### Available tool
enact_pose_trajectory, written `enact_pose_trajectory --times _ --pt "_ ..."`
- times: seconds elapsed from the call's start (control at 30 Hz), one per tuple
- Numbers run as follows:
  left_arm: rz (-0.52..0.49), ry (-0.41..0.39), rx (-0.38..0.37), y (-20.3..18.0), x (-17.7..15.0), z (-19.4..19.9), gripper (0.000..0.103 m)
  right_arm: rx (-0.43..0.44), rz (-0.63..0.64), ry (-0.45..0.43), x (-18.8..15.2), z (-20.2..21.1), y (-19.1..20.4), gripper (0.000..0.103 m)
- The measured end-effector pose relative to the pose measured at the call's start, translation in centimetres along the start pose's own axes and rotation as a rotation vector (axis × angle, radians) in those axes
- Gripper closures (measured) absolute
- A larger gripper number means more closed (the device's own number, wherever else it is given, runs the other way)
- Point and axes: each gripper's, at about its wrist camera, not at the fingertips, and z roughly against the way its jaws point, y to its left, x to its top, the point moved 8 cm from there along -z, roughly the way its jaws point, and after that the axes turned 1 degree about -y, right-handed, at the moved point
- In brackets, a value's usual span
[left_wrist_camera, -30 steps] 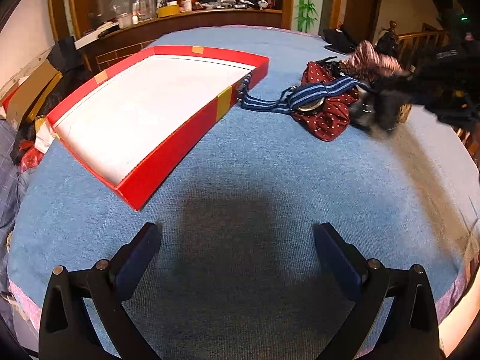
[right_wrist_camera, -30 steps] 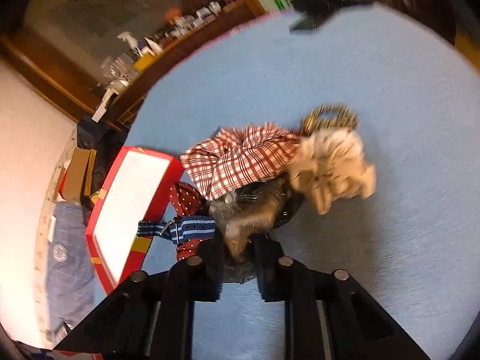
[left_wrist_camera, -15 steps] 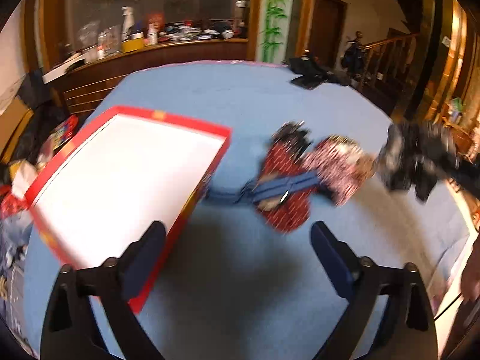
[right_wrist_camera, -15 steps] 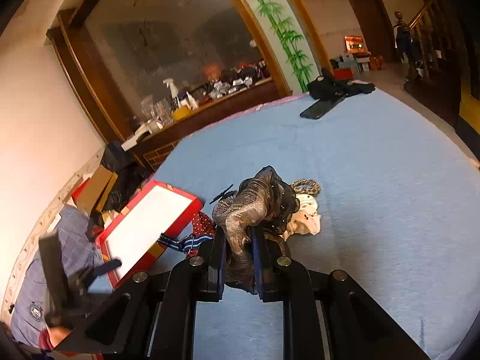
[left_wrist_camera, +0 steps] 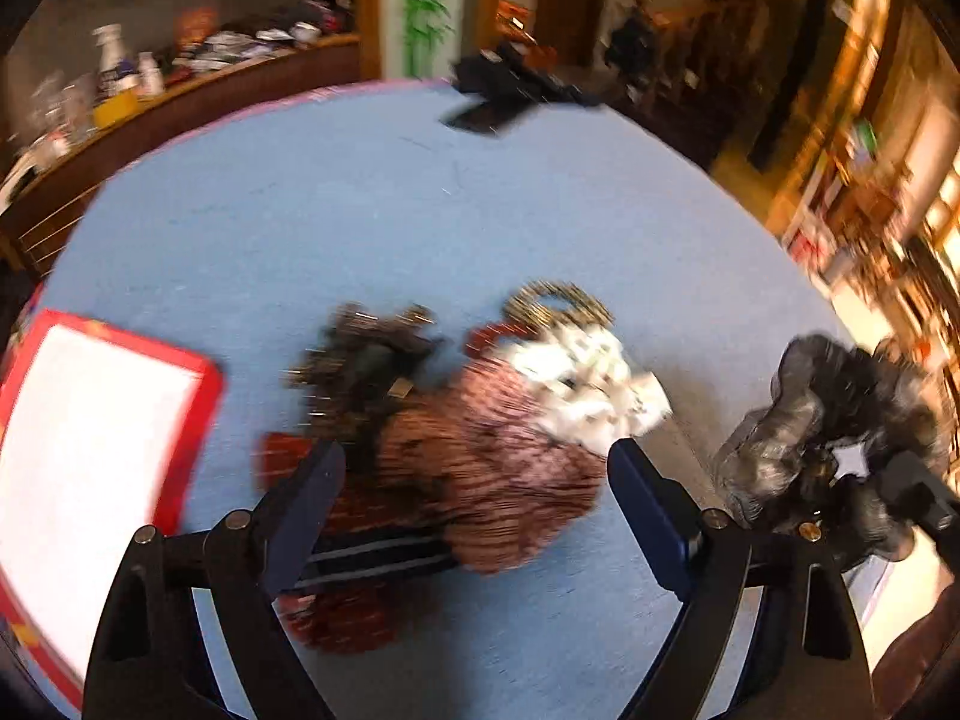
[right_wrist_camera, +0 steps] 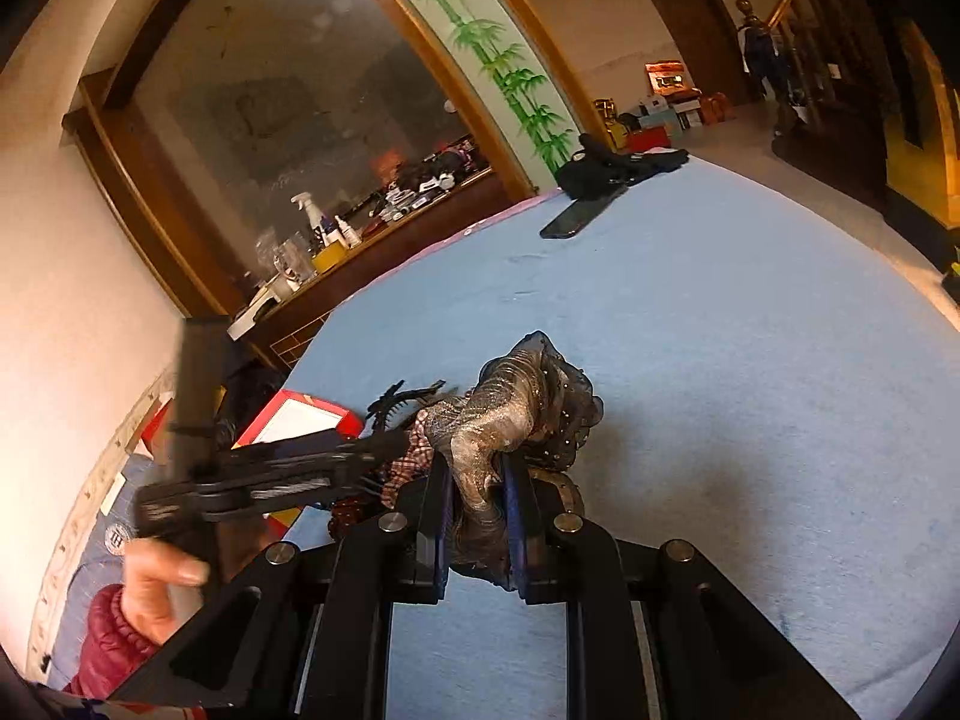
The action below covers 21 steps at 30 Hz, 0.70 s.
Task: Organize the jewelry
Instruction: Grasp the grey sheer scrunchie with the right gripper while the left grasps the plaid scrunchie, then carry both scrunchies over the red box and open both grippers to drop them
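On the blue table (left_wrist_camera: 360, 210) lies a blurred pile of hair accessories: a red plaid scrunchie (left_wrist_camera: 492, 456), a white patterned one (left_wrist_camera: 588, 378), a dark claw clip (left_wrist_camera: 366, 360) and a navy striped strap (left_wrist_camera: 372, 558). My left gripper (left_wrist_camera: 474, 498) hovers over the pile, its jaws closing but still wide, pressing on nothing. A grey shimmery scrunchie (right_wrist_camera: 510, 396) is lifted off the table, with my right gripper (right_wrist_camera: 477, 498) shut on it; it also shows at the right of the left wrist view as a grey scrunchie (left_wrist_camera: 810, 438). The red tray (left_wrist_camera: 204, 408) with a white floor lies at the left.
A black phone (right_wrist_camera: 579, 213) and dark cloth (right_wrist_camera: 606, 165) lie at the table's far edge. A wooden sideboard (right_wrist_camera: 372, 252) with bottles stands behind. A hand (right_wrist_camera: 156, 588) in a dark red sleeve holds the left gripper tool (right_wrist_camera: 270, 468) beside the tray (right_wrist_camera: 300, 420).
My left gripper swung right, from beside the tray to above the pile, and its jaws narrowed a little. My right gripper lifted the grey scrunchie out of the pile and drew it away to the right.
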Motion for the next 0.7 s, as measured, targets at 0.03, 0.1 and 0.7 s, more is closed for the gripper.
enact_pose_trajectory --times 0.03,0.1,0.7 --pt "-0.016 0.008 0.011 -0.4 -0.2 -0.7 0.015 -0.001 -0.003 0.001 -0.1 0.1 -0.3 0.086" --pt "-0.045 0.018 0.015 -1.3 -0.6 -1.9 0.038 -0.003 -0.009 0.002 -0.3 0.4 -0.9 0.086" --pt "-0.014 -0.235 -0.083 -1.2 -1.4 8.5 0.096 0.044 0.046 -0.018 -0.7 1.6 1.4 0.086"
